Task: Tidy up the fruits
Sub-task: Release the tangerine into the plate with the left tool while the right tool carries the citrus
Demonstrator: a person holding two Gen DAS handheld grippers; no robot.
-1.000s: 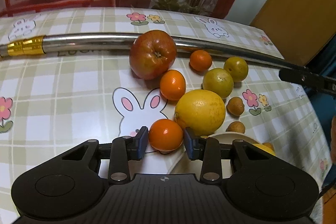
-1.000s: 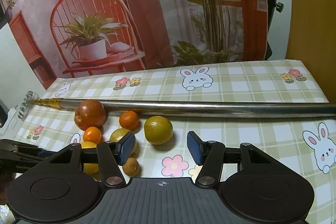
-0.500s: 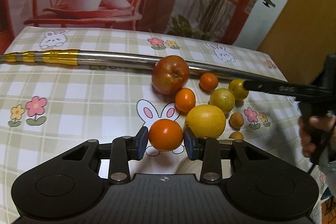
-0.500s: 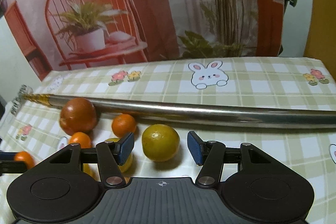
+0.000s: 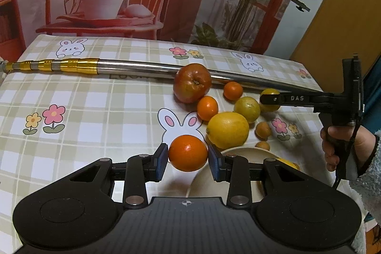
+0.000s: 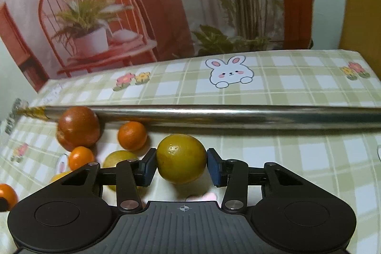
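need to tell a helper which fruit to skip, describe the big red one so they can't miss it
Find the long shiny steel pole lying across the checked bunny tablecloth. The round red-brown apple rests against it at the left end of the fruit cluster. It is the only red fruit, larger than the orange and yellow ones beside it.

Left gripper [image 5: 188, 160] jaws clamped on load; right gripper [image 6: 181, 166] jaws spread, level, low.

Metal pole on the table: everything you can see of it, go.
The metal pole is a long, shiny silver tube lying flat across the checked tablecloth, behind the fruit. Its left end steps down through gold-coloured telescoping sections; faint dark lettering marks the shaft. The red apple rests against it. The right wrist view shows a small toothed head at the gold end. Its right end runs out of view.
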